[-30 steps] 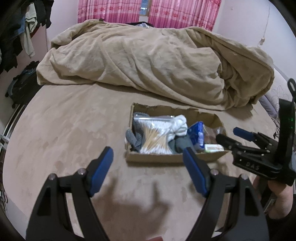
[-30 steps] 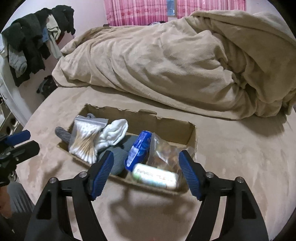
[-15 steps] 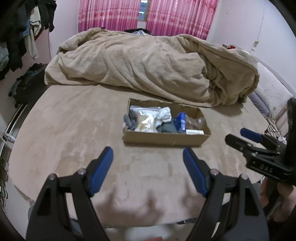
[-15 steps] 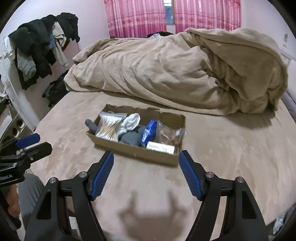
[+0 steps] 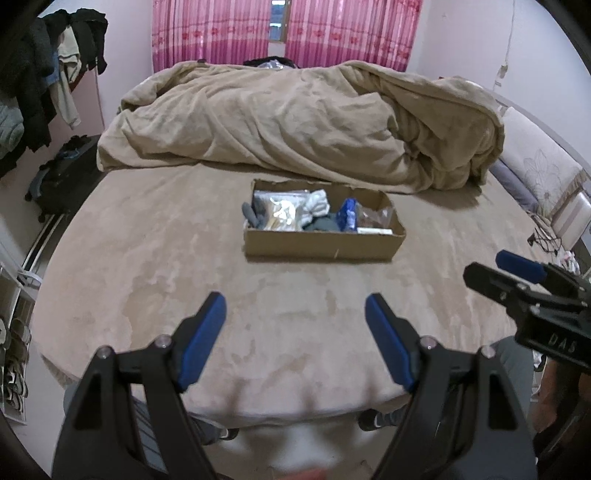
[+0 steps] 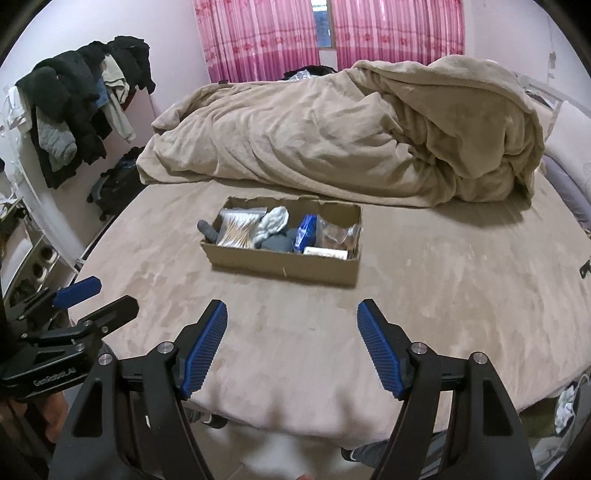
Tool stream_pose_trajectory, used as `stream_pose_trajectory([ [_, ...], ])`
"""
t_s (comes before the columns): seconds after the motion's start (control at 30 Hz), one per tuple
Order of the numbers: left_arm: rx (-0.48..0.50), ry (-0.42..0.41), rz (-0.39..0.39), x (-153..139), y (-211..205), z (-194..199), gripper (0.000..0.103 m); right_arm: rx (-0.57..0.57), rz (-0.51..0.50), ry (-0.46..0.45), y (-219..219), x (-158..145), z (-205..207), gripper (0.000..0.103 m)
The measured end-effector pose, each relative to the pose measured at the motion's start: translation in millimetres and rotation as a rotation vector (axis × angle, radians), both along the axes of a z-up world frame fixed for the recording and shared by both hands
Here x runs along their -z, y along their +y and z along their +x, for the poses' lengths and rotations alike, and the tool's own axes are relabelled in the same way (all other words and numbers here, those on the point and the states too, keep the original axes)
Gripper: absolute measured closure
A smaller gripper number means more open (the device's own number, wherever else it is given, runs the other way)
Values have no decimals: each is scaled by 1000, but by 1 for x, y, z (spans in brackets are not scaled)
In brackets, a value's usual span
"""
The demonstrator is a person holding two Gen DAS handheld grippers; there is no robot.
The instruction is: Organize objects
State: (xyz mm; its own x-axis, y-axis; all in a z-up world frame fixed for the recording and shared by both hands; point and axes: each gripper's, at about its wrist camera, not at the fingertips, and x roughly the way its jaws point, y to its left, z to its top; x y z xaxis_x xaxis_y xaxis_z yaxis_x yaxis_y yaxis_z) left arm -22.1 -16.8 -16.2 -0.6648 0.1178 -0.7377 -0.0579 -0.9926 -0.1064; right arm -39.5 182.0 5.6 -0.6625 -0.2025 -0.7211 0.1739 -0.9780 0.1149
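Note:
A shallow cardboard box sits in the middle of the bed. It holds a bag of cotton swabs, a white sock, a grey sock, a blue packet, a clear bag and a white tube. My left gripper is open and empty, well back from the box near the bed's front edge. My right gripper is open and empty too, also far short of the box. Each gripper shows in the other's view, the left and the right.
A rumpled beige duvet fills the far half of the bed. Clothes hang on a rack at the left wall. A dark bag lies on the floor at left. Pink curtains are at the back.
Both grippers have pulled back from the box toward the bed's front edge, so the box looks smaller and farther. Both stay open and empty. The box and its contents have not moved.

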Motion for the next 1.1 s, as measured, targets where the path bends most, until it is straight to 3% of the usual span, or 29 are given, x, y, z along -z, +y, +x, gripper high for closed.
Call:
stream_pose_trajectory([
  [1.1, 8, -24, 7, 6, 4, -5, 24, 17, -17, -23, 8, 15, -4, 27],
])
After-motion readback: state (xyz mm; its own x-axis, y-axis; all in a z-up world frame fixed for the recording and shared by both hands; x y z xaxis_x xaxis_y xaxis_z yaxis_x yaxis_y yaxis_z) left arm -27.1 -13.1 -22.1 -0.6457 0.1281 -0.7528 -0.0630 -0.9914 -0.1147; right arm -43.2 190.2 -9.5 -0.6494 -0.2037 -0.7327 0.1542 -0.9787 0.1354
